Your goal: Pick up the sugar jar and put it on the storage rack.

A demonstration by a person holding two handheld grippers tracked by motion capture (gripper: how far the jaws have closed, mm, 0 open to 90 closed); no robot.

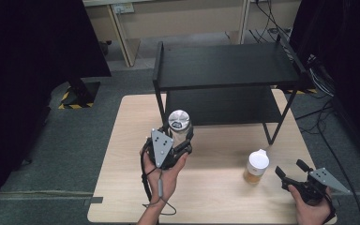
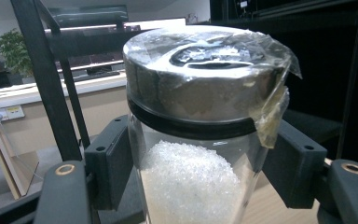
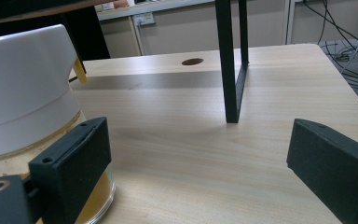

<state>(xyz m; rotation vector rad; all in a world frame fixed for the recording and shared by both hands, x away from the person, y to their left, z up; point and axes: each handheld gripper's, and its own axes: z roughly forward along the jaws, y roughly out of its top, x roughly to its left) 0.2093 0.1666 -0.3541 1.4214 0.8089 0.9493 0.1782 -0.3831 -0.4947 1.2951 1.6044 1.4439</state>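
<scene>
Left gripper [image 1: 180,136]: fingers [image 2: 109,163] clamped on both sides of a glass jar [image 2: 196,182] of white crystals, silver lid wrapped in plastic film, held upright in front of the black shelf rack [image 1: 225,70]. White-capped jar [image 1: 256,167] of amber contents: standing on the table [image 1: 215,197], centre-right. Right gripper [image 1: 290,172]: fingers spread wide, nothing between them, just beside the capped jar.

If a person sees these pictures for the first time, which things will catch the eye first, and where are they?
First comes the glass jar with a shiny metal lid and white crystals inside, gripped by the left tool in front of the black shelf. Next is the white-capped jar of amber contents, standing on the wooden table towards its right side. The right tool sits beside it with jaws wide apart, holding nothing.
</scene>
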